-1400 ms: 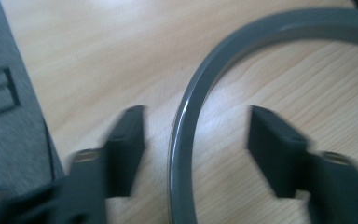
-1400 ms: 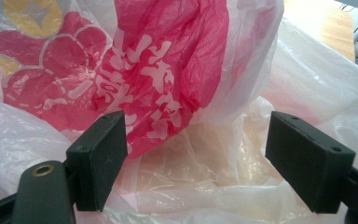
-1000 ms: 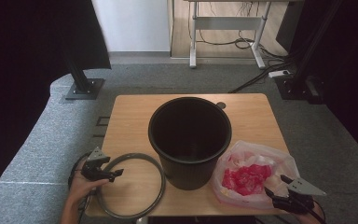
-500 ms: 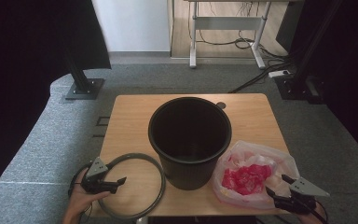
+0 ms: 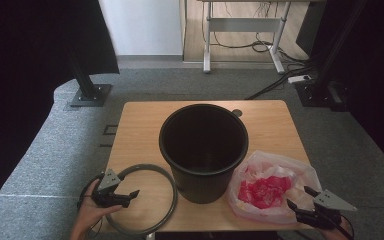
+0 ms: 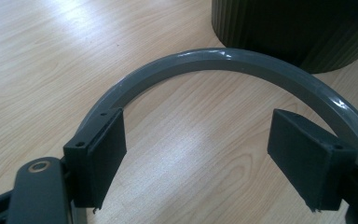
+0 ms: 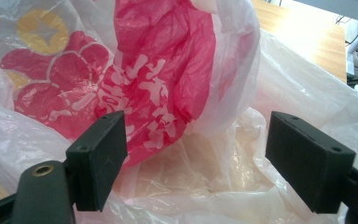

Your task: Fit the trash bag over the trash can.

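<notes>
Landmark: the big black round plastic bucket stands in the middle of the light wooden table.

Ring: the thin dark grey plastic ring lies flat on the table, just left of the bucket and close to its base.

Left gripper: the left gripper is over the left part of the ring, left of the bucket. A hand holds it from below.

Left jaws: they stand wide apart. In the left gripper view the ring bends like a bow past both jaws, and bare table wood lies between them. The jaws hold nothing.

Bag: the crumpled see-through plastic bag with red print lies on the table, just right of the bucket and touching its side.

Right gripper: the right gripper is at the bag's near right edge, right of the bucket.

Right jaws: they stand wide apart. In the right gripper view the bag lies right in front of them, with soft folds in the gap. I cannot tell if they touch it.

In the way: the bucket stands between the ring and the bag.
</notes>
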Motion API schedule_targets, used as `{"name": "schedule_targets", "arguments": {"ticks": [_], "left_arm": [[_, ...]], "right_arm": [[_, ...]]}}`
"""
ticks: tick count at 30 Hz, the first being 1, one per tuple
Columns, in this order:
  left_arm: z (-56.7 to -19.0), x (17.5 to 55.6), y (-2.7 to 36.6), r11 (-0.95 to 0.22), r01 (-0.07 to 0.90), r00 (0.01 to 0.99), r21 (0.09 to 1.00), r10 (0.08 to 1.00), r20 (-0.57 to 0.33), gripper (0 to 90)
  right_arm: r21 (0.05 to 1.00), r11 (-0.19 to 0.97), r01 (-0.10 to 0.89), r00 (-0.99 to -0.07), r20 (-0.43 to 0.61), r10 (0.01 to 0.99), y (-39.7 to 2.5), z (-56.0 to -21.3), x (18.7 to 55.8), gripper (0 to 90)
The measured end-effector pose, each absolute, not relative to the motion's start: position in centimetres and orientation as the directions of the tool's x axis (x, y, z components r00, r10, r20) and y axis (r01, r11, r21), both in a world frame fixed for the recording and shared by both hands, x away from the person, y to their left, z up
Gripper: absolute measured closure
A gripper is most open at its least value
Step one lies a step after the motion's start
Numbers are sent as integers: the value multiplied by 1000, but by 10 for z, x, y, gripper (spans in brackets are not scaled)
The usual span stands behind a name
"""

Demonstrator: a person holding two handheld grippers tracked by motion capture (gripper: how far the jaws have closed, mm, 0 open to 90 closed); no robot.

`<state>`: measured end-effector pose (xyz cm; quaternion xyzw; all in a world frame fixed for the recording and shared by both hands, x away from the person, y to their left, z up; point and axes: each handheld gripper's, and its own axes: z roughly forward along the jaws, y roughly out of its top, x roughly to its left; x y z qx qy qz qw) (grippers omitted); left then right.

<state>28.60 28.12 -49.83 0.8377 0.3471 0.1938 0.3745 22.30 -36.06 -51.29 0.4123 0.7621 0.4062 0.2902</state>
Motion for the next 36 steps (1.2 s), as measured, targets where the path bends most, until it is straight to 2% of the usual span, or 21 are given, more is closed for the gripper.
{"name": "schedule_targets", "arguments": {"ticks": [18, 36], "left_arm": [[-505, 292, 275, -499, 452, 704, 740, 709, 48, 199], [-507, 296, 272, -508, 457, 712, 730, 701, 42, 204]], "right_arm": [[872, 324, 368, -505, -106, 857, -357, -496, 231, 189], [876, 349, 332, -578, -103, 809, -353, -482, 258, 145]]}}
